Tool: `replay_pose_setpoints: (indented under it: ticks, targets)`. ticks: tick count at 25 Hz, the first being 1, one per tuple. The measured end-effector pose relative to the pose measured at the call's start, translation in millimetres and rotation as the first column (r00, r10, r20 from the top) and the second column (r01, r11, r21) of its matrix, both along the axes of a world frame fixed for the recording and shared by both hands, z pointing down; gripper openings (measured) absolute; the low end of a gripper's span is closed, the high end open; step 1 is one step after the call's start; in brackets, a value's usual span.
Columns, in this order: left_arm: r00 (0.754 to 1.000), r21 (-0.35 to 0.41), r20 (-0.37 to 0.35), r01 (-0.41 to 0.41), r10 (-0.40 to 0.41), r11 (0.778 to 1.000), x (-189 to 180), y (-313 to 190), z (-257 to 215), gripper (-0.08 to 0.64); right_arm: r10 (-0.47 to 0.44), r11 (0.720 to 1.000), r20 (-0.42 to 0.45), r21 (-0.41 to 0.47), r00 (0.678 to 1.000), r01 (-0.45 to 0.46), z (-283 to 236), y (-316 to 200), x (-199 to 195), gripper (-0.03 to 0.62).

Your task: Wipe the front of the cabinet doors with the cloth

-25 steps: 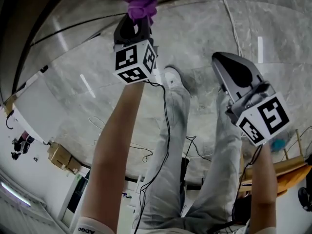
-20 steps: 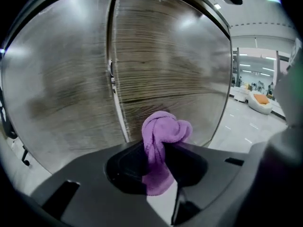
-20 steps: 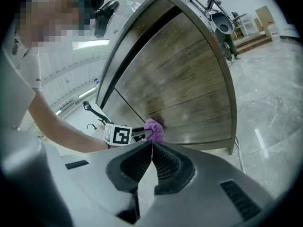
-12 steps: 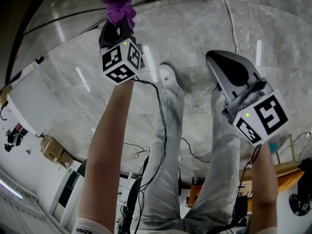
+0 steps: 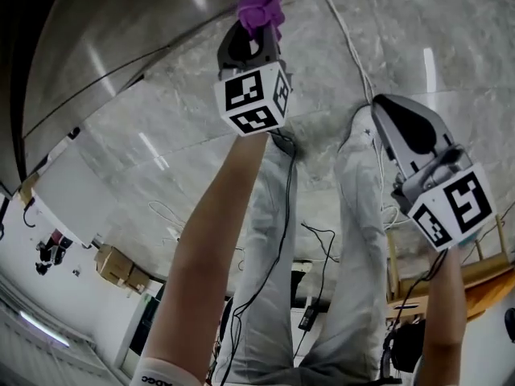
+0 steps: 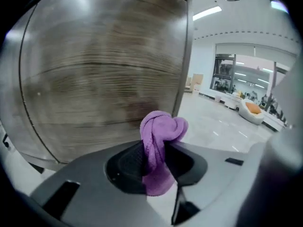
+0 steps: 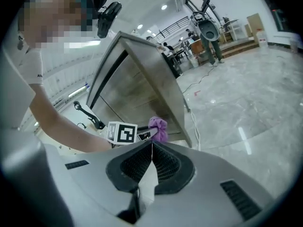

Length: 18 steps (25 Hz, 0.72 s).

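My left gripper [image 6: 152, 167] pinches the purple cloth [image 6: 161, 126], its bunched end poking past the tips, close to the wood-grain cabinet door [image 6: 104, 70]; contact I cannot make out. My right gripper [image 7: 150, 157], pressed together and empty, hangs further right.

cloth [image 6: 158, 141]: soft purple fabric, fuzzy, matt;
cabinet door [image 6: 104, 70]: brown-grey wood grain, faint sheen;
floor [image 5: 451, 47]: grey marbled stone, polished, glossy;
right tongs [image 7: 151, 161]: smooth matt grey plastic; pads [image 7: 168, 167] dark, ribbed
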<state>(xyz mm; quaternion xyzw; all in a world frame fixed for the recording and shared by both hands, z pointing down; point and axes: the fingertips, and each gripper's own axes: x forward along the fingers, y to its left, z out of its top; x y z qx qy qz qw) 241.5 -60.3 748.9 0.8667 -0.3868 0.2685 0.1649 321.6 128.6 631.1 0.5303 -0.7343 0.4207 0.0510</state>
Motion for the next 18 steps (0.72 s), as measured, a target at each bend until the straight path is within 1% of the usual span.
replay_pose_setpoints:
  ticks: [2, 4, 7, 10, 13, 15, 18]
  targets:
    - [0.999, -0.011, -0.015, -0.045, 0.045, 0.999, 32, 7, 9, 0.112, 0.059, 0.998, -0.003, -0.017, 0.998, -0.059, 7, 14, 19, 0.028]
    - [0.998, -0.018, -0.023, -0.064, 0.064, 0.998, 54, 8, 17, 0.112, 0.107, 0.994, -0.012, -0.032, 0.994, -0.107, 15, 26, 35, 0.028]
    - [0.998, -0.024, -0.022, -0.063, 0.062, 0.998, 66, 1, 30, 0.112, 0.166, 0.985, -0.022, -0.047, 0.986, -0.167, 27, 39, 46, 0.028]
    - [0.996, -0.017, -0.006, -0.091, 0.09, 0.996, 60, -9, 43, 0.112, 0.201, 0.978, -0.021, -0.056, 0.979, -0.202, 39, 42, 37, 0.028]
    - [0.99, -0.019, -0.01, -0.142, 0.142, 0.99, 46, -18, 51, 0.112, 0.203, 0.978, -0.012, -0.048, 0.979, -0.203, 48, 30, 17, 0.028]
    - [0.987, -0.015, 0.003, -0.159, 0.159, 0.987, 27, -26, 53, 0.112, 0.194, 0.98, -0.004, -0.032, 0.981, -0.194, 50, 19, 1, 0.028]
    - [0.985, -0.005, 0.048, -0.167, 0.167, 0.986, -14, -41, 58, 0.112, 0.177, 0.984, 0.004, -0.015, 0.984, -0.177, 54, 1, -27, 0.028]
